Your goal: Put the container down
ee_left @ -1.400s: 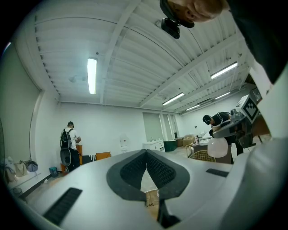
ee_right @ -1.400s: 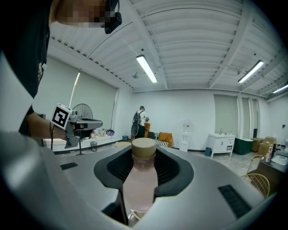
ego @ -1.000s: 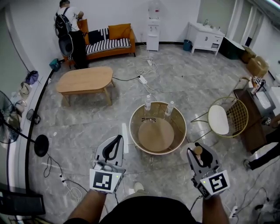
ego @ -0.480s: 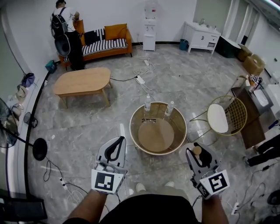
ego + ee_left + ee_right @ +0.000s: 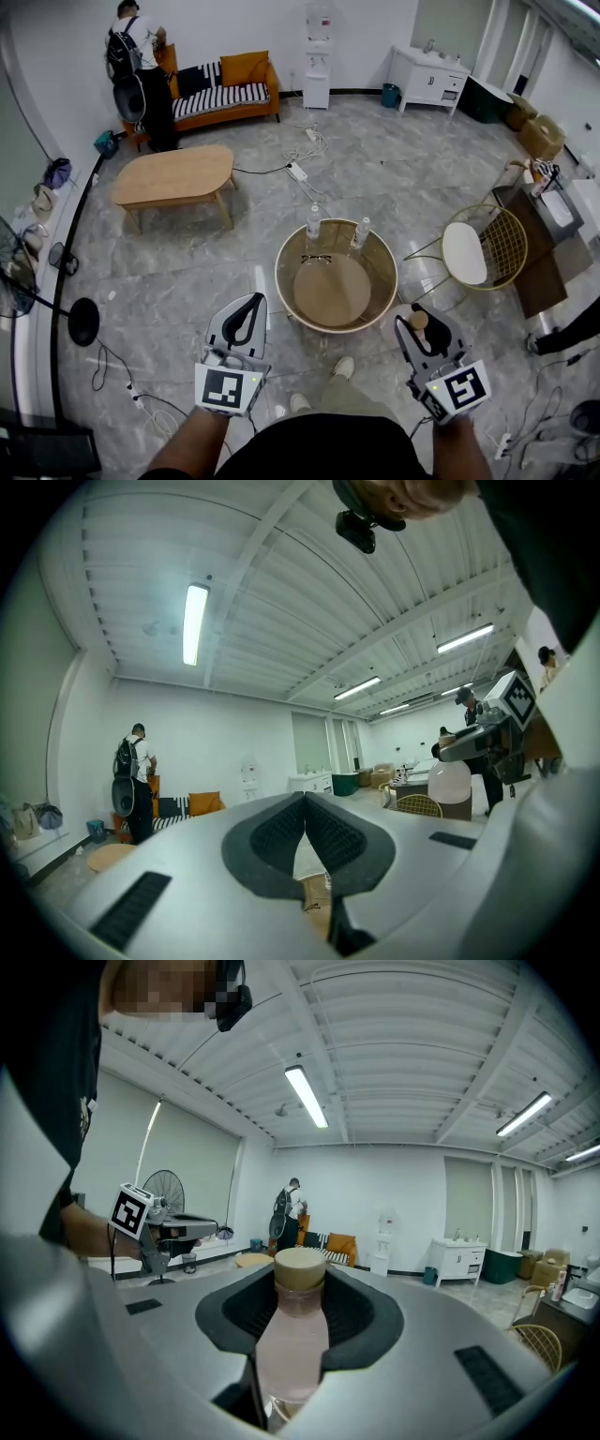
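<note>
The left hand-held gripper [image 5: 251,300] was low on the left, over the floor [image 5: 169,281]. It was clenched. Its two jaws met at the tips and held nothing.

In the middle stood a round counter [image 5: 334,292] with a gold rim. Two small bottles [image 5: 313,223] stood at its far edge. A pair of glasses [image 5: 317,258] lay just in front of them. The bottles were too small to see well.

On the right, the right hand-held gripper [image 5: 418,324] was grasping the container [image 5: 292,1344]. The jaws squeezed it by the neck, just under its tan cap [image 5: 300,1267]. The container stood up straight. Its long side ran up and down, with the cap on top and the pale round body hanging below the jaws. It was not on the counter. It was up in the air, just off the counter's near right edge.

Most of the container was hard to see. From the head view only the cap and a bit of the pale body showed, because the hand-held gripper covered the rest. In the right gripper view the bottom of the container was cut off by the jaws and the edge of the picture. The left gripper view showed it whole, but small and far over on the right side.
</note>
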Tool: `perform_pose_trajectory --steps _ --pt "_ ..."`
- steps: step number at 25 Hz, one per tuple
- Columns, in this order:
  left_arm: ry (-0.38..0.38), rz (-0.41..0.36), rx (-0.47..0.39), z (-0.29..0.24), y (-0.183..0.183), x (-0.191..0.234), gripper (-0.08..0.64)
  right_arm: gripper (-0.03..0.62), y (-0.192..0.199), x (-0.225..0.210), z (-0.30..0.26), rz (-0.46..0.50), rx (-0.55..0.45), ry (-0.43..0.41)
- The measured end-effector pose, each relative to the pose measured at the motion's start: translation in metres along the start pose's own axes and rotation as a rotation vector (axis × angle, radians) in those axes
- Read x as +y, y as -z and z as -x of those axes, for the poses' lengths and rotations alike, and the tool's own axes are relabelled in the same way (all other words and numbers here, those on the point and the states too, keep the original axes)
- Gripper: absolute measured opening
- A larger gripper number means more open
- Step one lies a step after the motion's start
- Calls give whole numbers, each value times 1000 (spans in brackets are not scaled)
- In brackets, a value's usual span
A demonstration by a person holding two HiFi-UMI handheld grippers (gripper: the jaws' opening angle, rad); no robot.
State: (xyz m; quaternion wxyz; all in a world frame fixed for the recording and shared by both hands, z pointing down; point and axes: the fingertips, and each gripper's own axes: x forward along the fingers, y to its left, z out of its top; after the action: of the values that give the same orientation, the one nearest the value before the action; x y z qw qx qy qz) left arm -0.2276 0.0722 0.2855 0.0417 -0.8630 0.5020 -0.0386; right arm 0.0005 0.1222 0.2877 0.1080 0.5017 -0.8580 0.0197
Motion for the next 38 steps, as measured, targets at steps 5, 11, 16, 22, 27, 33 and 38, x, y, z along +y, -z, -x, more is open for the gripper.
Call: perform_pose_trajectory --steps 5,11,16,22,27,33,38 --pt "-9 -1 8 -5 2 0 15 147 -4 -11 -9 5 -21 2" --pt "-30 -4 26 -12 6 2 15 147 1 -17 -21 -5 -14 -28" --pt "-29 -11 39 -20 5 -3 15 147 7 -24 -24 -21 14 -52" --pt "-22 -16 31 -34 1 -9 15 147 11 -40 -23 -27 23 -41" --pt "-2 -21 37 -44 7 -19 15 147 7 -50 -27 -16 -10 -30" --pt "-4 -10 51 -52 11 -22 15 147 9 -59 -32 -16 -4 -37" --pt "-14 -8 68 -65 12 -21 15 147 7 -70 -43 -21 4 -55"
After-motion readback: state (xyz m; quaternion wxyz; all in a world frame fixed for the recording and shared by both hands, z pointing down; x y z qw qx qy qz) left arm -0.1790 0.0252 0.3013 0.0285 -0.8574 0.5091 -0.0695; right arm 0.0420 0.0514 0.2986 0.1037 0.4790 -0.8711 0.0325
